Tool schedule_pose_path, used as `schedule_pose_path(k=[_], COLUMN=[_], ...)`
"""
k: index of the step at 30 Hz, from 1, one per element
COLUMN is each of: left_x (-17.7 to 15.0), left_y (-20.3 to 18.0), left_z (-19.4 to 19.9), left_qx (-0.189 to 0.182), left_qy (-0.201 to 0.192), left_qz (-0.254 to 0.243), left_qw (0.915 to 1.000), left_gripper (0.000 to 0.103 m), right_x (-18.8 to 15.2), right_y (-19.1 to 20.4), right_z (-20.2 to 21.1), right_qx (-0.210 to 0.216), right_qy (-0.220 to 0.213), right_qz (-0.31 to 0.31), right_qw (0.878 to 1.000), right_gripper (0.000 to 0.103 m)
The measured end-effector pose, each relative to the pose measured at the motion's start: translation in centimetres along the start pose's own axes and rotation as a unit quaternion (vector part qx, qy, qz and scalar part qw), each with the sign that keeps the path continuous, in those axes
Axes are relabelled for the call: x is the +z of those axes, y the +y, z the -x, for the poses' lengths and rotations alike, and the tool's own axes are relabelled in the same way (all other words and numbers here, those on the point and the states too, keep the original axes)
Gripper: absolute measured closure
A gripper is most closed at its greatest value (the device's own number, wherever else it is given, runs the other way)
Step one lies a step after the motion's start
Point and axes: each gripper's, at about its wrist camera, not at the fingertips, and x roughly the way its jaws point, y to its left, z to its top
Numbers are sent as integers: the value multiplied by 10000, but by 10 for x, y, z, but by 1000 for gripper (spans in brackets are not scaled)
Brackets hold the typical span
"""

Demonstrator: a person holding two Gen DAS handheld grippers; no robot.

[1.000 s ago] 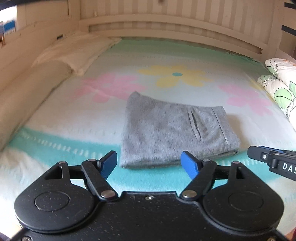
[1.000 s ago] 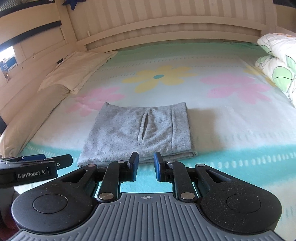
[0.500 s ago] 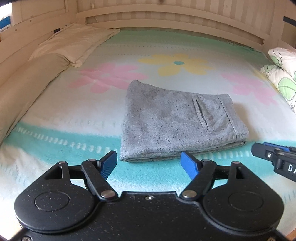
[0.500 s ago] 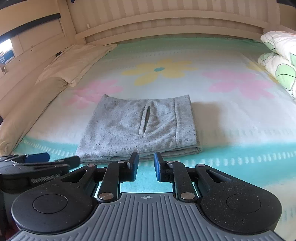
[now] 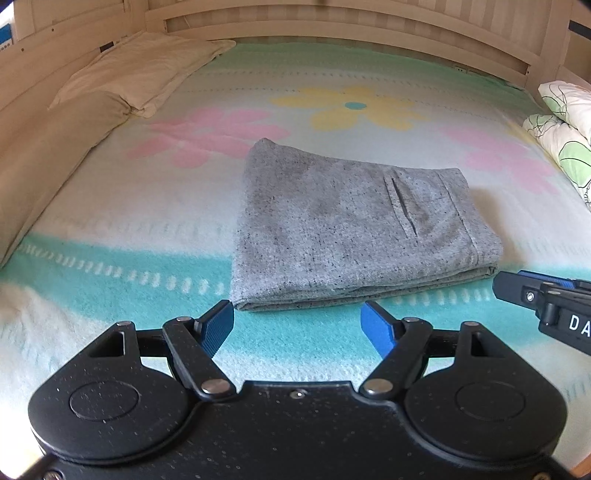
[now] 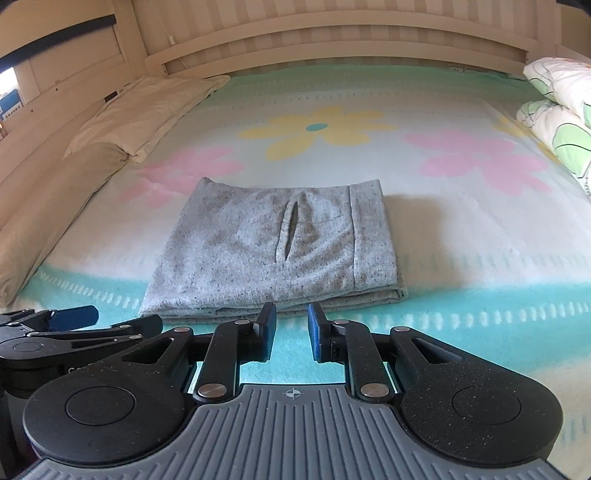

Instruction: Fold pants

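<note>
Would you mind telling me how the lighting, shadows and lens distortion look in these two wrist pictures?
Left wrist view: soft daylight, the headboard rails bow from fisheye distortion, and the grey pants look mottled with darker patches. Right wrist view: the same curved rails, a soft shadow lies on the blanket just right of the pants, and the picture is sharp at the centre, softer toward the edges.

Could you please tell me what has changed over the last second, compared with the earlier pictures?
Both grippers have eased down and in toward the near edge of the folded grey pants, which now fill more of each view. Nothing was grasped or released. The left gripper stays wide open, the right gripper narrowly open and empty, and the pants lie unmoved on the flowered blanket.
</note>
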Motion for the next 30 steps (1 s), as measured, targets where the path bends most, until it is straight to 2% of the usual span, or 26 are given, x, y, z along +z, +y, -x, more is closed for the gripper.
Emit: schedule_pose_path(k=[9,30], left_x=[-2,-6], left_y=[-1,-5], left_z=[4,0], left_qx=[128,195], left_qy=[-105,-59], left_qz=[-148,-232], left_qw=[9998,9995], left_gripper=[26,26], right_x=[-2,-2], right_y=[0,0], right_z=[0,-1], right_qx=[-208,-190], right_qy=[-42,32], right_qz=[149,181], right_qw=[9997,9996], right_gripper=[84,84])
